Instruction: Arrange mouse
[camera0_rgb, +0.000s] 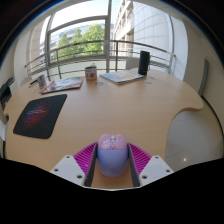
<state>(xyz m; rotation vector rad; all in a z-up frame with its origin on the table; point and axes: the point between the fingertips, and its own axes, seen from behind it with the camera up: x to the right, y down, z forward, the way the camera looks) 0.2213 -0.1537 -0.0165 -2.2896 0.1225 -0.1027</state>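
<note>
The mouse (112, 155) sits between the two fingers of the gripper (112, 162), low over the near edge of the wooden table (110, 105). The pink pads (86, 157) lie close against both sides of the mouse with no gap that I can see, so I judge that the claw is closed to the width of the mouse and holds it.

The risk, as I judge it, comes from the shape of the mouse. Its shell is rounded, smooth and pale lilac, probably hard plastic, and such a curved body can slip or turn between flat pads if the hold is loosened too early. If it is released above the table and not on it, it can drop and roll to the edge, which is just beside it.

The table is light wood with a smooth, slightly shiny top and a curved cut-out at the right of the mouse. Far left of the mouse lies a dark mouse mat (40, 116), flat and soft-looking, with a reddish pattern. This seems the likely goal, and it is well apart from the mouse, so the carry is long. Far beyond the mouse lie a laptop (122, 75) and a small cup (91, 72).
</note>
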